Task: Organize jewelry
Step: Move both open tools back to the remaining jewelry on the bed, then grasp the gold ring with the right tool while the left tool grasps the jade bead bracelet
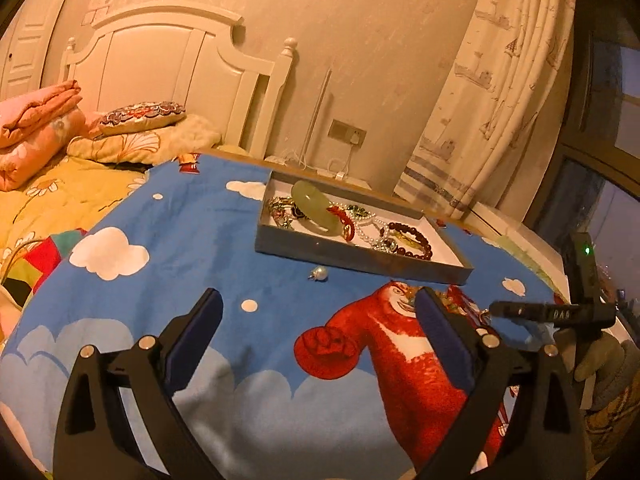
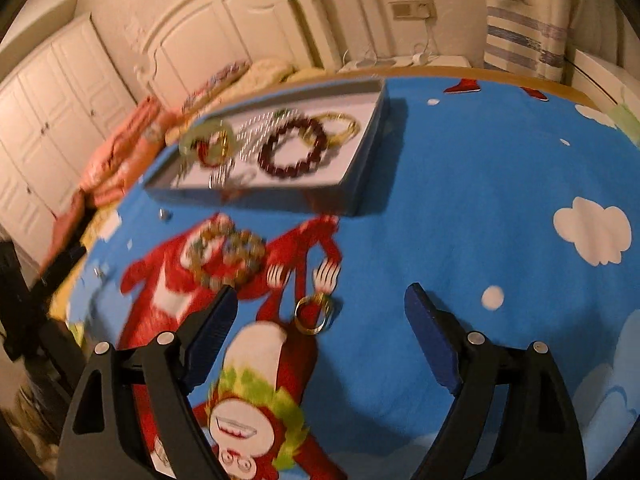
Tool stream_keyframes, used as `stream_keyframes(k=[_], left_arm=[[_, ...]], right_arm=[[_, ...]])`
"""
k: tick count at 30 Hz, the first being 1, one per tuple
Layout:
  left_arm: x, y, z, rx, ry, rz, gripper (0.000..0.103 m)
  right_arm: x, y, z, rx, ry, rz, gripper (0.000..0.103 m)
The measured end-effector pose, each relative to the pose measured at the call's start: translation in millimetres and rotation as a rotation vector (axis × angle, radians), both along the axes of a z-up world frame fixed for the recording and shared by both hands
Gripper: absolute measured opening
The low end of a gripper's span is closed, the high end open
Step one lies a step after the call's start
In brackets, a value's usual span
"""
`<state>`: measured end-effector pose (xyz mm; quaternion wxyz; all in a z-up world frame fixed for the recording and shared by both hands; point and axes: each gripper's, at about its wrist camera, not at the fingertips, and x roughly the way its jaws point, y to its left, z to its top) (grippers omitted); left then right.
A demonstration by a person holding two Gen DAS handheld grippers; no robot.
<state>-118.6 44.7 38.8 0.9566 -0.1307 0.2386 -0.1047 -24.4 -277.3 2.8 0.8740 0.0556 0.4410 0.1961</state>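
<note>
I find the task well advanced but not finished. The grey tray (image 1: 360,262) sits on the blue cartoon cloth (image 1: 192,216) at about 1 o'clock from my left gripper (image 1: 320,312), and it already holds most of the jewelry: a pale green bangle (image 1: 314,206), a white pearl strand (image 1: 370,232), a dark red bead bracelet (image 1: 416,240), and some red and green pieces tangled at its left end.

Items outstanding, all loose on the cloth:
- A small pearl pendant (image 1: 319,273), just short of the tray's near wall, at 12 o'clock from my left gripper.
- A gold ring (image 2: 311,315), lying between the fingers of my right gripper (image 2: 320,300), slightly left of centre.
- A multicoloured beaded bracelet (image 2: 226,258), at 11 o'clock from the right gripper and near its left fingertip.
- Two small metallic specks further out at 10 o'clock in the right wrist view; the blur is too heavy to identify them.

Both grippers stand with jaws spread wide and nothing between the pads. The left one hangs clear of the cloth, with no item inside its span.

My assessment: at least three pieces remain to be moved into the tray. The ring looks the likeliest next pick, being already framed by the right jaws; lying flat and thin on soft cloth, it may prove awkward to pinch.
</note>
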Motion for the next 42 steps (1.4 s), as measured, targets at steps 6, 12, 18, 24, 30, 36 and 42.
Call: stream_keyframes(k=[6,12,18,24,30,36,42], left_arm=[[-26,-11,2,0.049,-0.019,0.027,0.096],[-32,-17,-8,0.129,0.007,0.023,0.096],[-26,-31,-13,0.175,0.049,-0.009,0.096],[-13,-60,-20,0.303,0.151,-0.073,0.096],[2,-83,-18,0.372,0.2,-0.126,0.096],[47,-95,-20,0.294,0.333,-0.138,0.095],[82,-125,-19,0.283,0.354,-0.178,0.095]], right_arm=[[-9,11,-3,-0.084,-0.002,0.028,0.086],[-7,25,-5,-0.169,-0.022,0.038,0.088],[-6,38,-7,-0.255,-0.038,0.048,0.086],[-1,42,-6,-0.265,-0.061,0.053,0.069],[-7,44,-3,-0.26,-0.082,0.092,0.047],[-18,38,-2,-0.26,-0.094,0.08,0.025],[-22,22,0,-0.202,-0.094,0.04,0.025]])
